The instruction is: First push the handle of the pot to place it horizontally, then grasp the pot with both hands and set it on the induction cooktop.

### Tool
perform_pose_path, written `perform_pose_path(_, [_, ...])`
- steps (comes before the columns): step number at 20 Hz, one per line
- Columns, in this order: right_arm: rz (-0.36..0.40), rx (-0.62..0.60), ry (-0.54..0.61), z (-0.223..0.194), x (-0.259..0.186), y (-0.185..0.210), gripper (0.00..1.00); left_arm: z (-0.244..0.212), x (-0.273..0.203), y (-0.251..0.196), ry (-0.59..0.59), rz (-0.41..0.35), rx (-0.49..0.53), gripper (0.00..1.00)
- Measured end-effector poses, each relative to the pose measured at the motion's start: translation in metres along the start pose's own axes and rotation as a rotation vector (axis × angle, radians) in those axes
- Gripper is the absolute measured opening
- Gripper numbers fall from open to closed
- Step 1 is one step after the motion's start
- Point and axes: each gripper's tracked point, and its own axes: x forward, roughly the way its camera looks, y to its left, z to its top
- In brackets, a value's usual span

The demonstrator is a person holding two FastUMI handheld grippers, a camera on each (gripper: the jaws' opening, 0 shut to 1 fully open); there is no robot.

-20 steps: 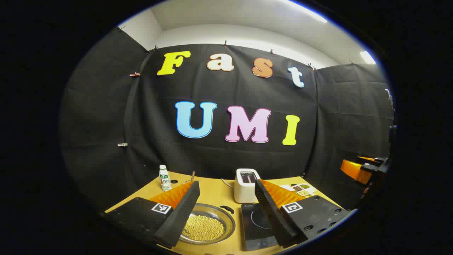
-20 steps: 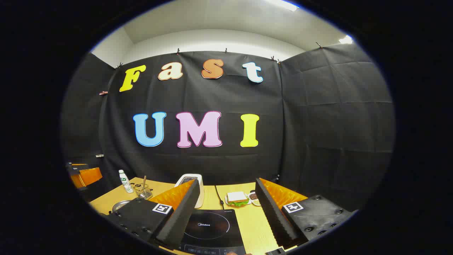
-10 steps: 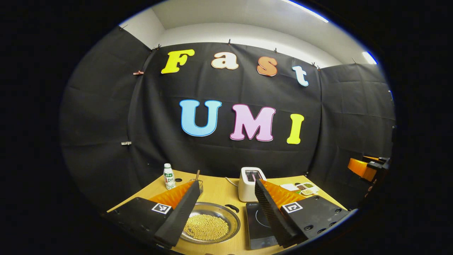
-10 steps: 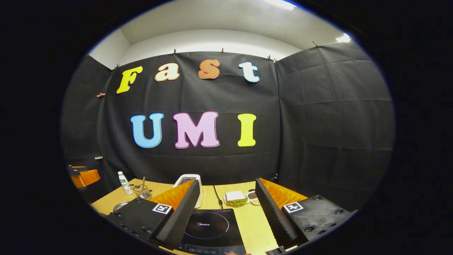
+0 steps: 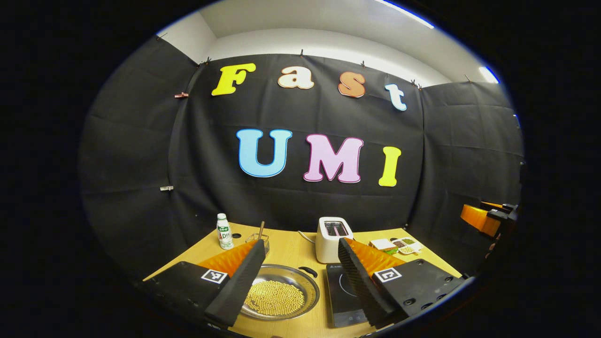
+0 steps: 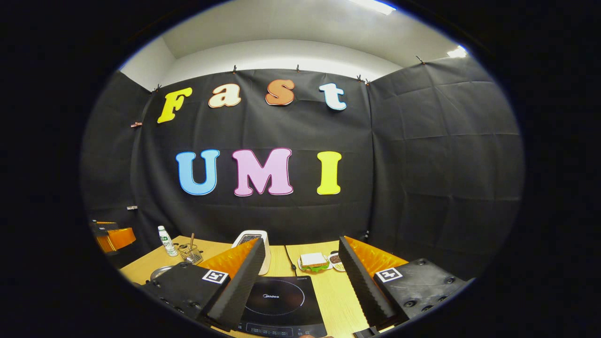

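Note:
A shallow steel pot [image 5: 305, 291] holding yellow beans sits on the wooden table, with a black handle [image 5: 307, 272] at its far right rim. My left gripper [image 5: 296, 281] hovers above and in front of it, open, fingers empty. The black induction cooktop [image 5: 342, 293] lies just right of the pot. In the right gripper view the cooktop [image 6: 281, 300] lies between the fingers of my right gripper [image 6: 300, 279], which is open and empty above it. The pot's rim [image 6: 159, 271] peeks out at the left there. The other gripper [image 5: 486, 218] shows far right in the left gripper view.
A white toaster [image 5: 332, 239] stands behind the cooktop. A small bottle [image 5: 225, 231] and a wire basket [image 5: 263, 240] stand at the back left. A sandwich plate [image 6: 313, 263] and small dishes [image 5: 399, 244] sit at the back right.
Both views shifted slightly: the left gripper drew back and tilted a little, so the pot and cooktop sit a bit farther out. Both grippers stay open.

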Motion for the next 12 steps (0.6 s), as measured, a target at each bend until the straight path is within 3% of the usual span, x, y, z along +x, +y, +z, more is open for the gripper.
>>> perform_pose_path(10, [0.006, 0.004, 0.009, -0.004, -0.002, 0.006, 0.98, -0.007, 0.000, 0.012, 0.037, -0.013, 0.038, 0.98])
perform_pose_path(12, [0.008, 0.008, 0.017, -0.008, -0.002, 0.007, 0.98, -0.014, 0.002, 0.018, 0.063, -0.014, 0.059, 0.94])
